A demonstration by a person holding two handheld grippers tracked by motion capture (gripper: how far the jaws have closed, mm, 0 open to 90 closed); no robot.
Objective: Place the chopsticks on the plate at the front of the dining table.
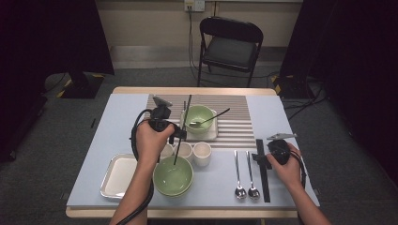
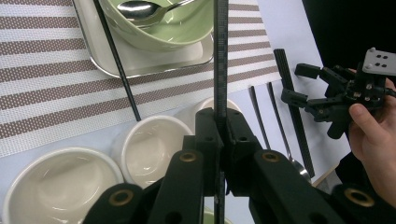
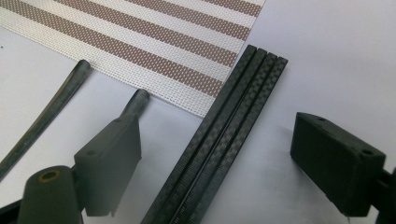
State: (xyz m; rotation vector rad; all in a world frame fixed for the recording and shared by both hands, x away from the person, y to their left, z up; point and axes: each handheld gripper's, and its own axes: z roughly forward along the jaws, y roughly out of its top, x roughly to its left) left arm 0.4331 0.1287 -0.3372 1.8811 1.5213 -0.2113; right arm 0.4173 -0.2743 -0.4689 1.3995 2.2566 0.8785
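The left claw is clenched on a black chopstick held upright above the cups. The right claw stands released, straddling the chopstick bundle at the surface's four o'clock. Lower squarely and pinch one stick only.

A black folding chair stood beyond the table's far edge, cables dropped from a wall socket, grey carpet all round, dark curtains flanked both sides.
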